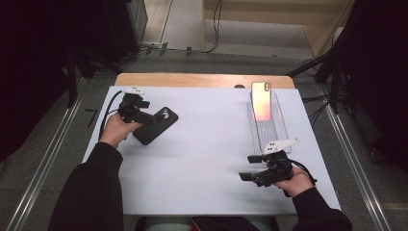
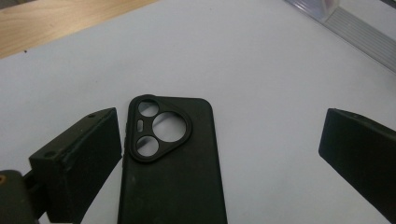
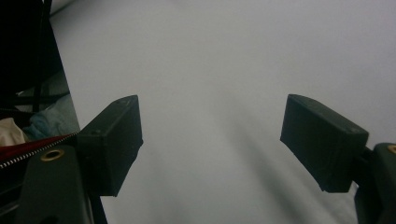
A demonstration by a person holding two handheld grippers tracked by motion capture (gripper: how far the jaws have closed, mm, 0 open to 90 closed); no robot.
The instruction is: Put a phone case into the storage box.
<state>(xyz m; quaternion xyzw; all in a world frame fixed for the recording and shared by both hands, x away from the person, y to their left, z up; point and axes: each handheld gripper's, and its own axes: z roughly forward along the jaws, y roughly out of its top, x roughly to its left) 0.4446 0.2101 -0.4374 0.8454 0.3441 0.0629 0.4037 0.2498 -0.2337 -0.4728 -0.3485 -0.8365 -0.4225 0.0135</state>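
Phone case [image 1: 155,125], black, soft-looking, lying flat on the white counter [image 1: 207,159] at its left side, camera cut-outs facing up. In the left gripper view the case [image 2: 173,168] lies between the two black fingers [image 2: 84,158], close to the left one and well apart from the right one; neither pad presses on it.

Left gripper [image 1: 144,117], held in the person's left hand [image 1: 115,129], set low over the near end of the case. Fingers released, standing wide, nothing grasped.

Right gripper [image 1: 245,176], held in the person's right hand [image 1: 296,183] near the front right corner of the counter, well apart from the case. It points toward the middle of the counter. In the right gripper view its fingers [image 3: 114,144] stand wide apart over bare white surface, released, nothing between them.

Phone [image 1: 261,100], pinkish-orange back showing, leaning upright at the far end of a clear stand [image 1: 269,130] on the right side of the counter, beyond the right gripper and not touched by it.

Wooden edge [image 1: 202,80] of the counter shows along the far side, past the white surface.

Dark sleeves [image 1: 91,192] cover both forearms, entering from the near side.
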